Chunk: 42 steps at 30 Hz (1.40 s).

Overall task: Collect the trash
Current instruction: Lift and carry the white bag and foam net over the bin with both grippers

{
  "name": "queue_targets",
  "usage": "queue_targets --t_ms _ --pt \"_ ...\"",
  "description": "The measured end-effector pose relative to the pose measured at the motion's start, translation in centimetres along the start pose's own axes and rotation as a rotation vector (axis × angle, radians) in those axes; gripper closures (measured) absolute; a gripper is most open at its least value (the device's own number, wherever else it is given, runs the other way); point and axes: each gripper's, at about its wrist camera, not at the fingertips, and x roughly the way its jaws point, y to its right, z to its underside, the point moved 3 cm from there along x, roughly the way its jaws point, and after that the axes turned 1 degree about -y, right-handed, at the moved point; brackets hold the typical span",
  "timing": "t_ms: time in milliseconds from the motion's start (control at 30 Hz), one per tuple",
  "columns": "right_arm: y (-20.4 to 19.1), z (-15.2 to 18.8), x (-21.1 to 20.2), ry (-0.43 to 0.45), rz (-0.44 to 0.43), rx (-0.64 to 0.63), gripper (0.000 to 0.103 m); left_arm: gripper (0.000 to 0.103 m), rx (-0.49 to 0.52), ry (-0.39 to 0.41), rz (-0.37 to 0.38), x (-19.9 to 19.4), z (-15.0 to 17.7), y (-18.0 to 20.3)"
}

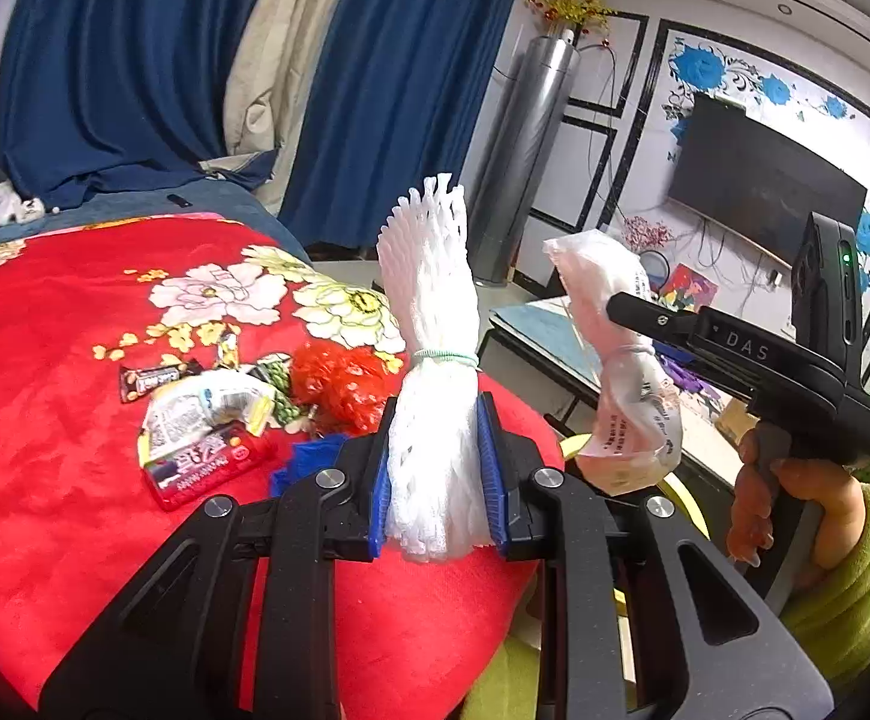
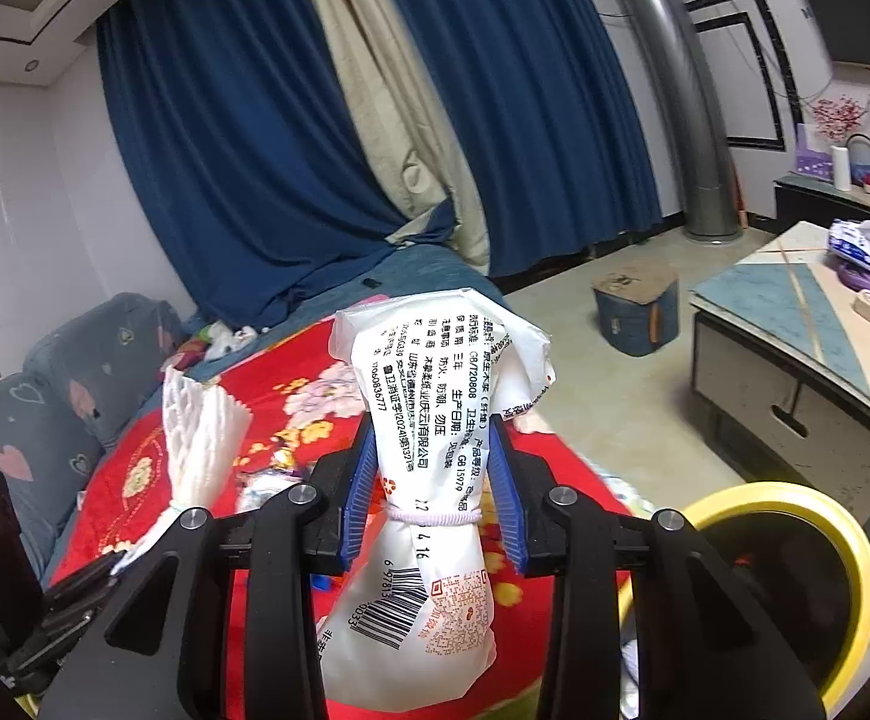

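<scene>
Two hand-held grippers are seen from their own cameras above a red floral blanket (image 1: 75,360). In the left wrist view, low and centre, the left gripper (image 1: 438,468) is closed narrowly on a bundle of white foam fruit netting (image 1: 429,312), tied at its waist with a thin green band; the blue pads (image 1: 489,468) are pressed into the bundle just below that band, and the fanned top is held upright toward the middle of the frame. At the right of the same view, the right gripper (image 1: 615,306) is shown gripped by a hand (image 1: 795,480) in a yellow-green sleeve. In the right wrist view, the right gripper (image 2: 435,498) is closed on a white printed plastic wrapper (image 2: 435,420), cinched by a white band at centre frame. Both items are judged very light, soft and easily crushed; the wrapper film looks slippery, so the banded waist is judged the surest place to be held. More litter is left on the blanket at centre left of the left view: a red mesh ball (image 1: 345,384), a dark candy bar wrapper (image 1: 153,381) and a red snack packet (image 1: 207,468). A yellow-rimmed bin (image 2: 795,540) is seen at the lower right of the right view.
</scene>
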Motion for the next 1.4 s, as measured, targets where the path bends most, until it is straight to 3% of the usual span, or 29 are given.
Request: queue_targets --t_ms 500,933,1400 --pt "7.3 2.1 -2.9 0.015 0.129 0.039 0.069 0.085 0.113 -0.067 0.041 2.7 1.9 4.4" --pt "13.7 4.0 -5.3 0.032 0.237 0.129 0.069 0.085 0.216 -0.16 0.124 5.6 4.1 8.9" --pt "17.4 5.6 -6.3 0.022 0.324 0.169 0.069 0.085 0.271 -0.29 0.209 9.7 6.4 12.3"
